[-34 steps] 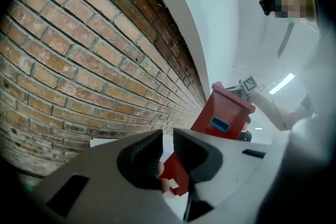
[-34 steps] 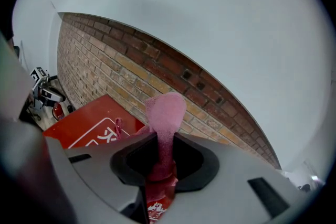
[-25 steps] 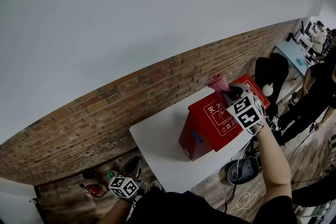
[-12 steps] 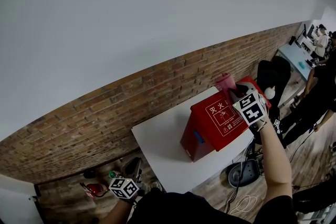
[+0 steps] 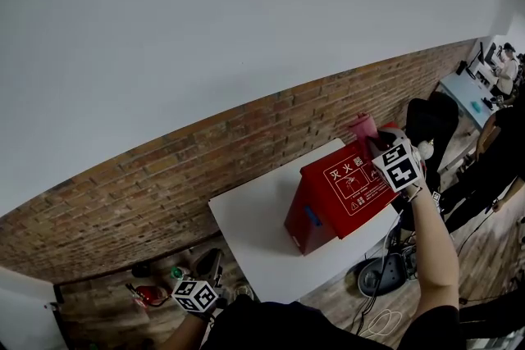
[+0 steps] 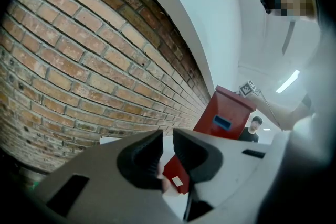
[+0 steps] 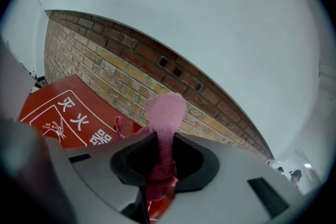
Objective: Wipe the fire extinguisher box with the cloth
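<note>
The red fire extinguisher box (image 5: 340,194) stands tilted on the white table (image 5: 258,238), its printed white characters facing up. My right gripper (image 5: 375,145) is at the box's upper far edge, shut on a pink cloth (image 5: 362,126) that sticks up past the jaws. In the right gripper view the cloth (image 7: 165,115) rises between the pads, with the box's printed face (image 7: 65,115) to the lower left. My left gripper (image 5: 197,297) hangs low beside the table, away from the box. Its jaws (image 6: 167,150) stand almost together with nothing between them. Beyond them is the box (image 6: 226,115).
A brick wall (image 5: 164,176) runs behind the table under a white wall. A black chair (image 5: 431,123) and people stand at the right near another desk (image 5: 463,90). On the floor at the lower left lie a red item (image 5: 148,295) and cables.
My right gripper with the pink cloth has slid a little to the right along the box's upper edge. The left gripper has hardly moved.
</note>
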Demonstrator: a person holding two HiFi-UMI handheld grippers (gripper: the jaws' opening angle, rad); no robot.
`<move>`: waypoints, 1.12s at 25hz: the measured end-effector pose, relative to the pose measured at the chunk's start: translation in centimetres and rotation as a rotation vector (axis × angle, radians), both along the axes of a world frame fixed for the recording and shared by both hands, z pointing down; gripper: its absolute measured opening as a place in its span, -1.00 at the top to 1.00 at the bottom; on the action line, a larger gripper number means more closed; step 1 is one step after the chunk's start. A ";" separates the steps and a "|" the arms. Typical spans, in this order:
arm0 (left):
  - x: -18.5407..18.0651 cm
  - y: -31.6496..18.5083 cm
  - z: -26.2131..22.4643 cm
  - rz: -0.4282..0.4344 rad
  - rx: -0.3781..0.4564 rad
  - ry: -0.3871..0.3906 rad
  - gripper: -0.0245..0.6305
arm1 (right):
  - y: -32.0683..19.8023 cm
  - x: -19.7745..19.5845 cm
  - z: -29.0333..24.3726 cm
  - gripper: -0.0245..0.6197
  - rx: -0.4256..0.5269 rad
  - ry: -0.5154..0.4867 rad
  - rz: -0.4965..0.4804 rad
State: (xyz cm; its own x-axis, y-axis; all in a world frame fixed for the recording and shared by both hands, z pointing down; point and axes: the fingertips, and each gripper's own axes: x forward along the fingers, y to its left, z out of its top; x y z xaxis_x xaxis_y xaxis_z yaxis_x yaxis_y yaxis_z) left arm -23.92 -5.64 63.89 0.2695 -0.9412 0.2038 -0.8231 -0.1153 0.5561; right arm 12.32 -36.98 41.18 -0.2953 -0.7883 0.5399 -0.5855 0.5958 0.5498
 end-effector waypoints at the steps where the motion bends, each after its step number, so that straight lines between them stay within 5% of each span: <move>1: 0.0 0.1 0.1 -0.004 -0.003 0.001 0.69 | -0.1 0.2 0.0 0.65 0.001 0.001 0.001; 28: 1.0 0.7 1.2 -0.057 -0.031 -0.003 0.69 | -4.5 5.8 0.2 0.65 0.048 0.070 0.031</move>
State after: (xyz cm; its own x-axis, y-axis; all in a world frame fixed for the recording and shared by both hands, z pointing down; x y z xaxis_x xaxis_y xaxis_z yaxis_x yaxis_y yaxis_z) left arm -22.91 -4.98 65.09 0.2155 -0.9482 0.2336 -0.8294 -0.0514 0.5563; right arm 18.10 -41.50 41.41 -0.2326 -0.8222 0.5196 -0.5624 0.5496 0.6179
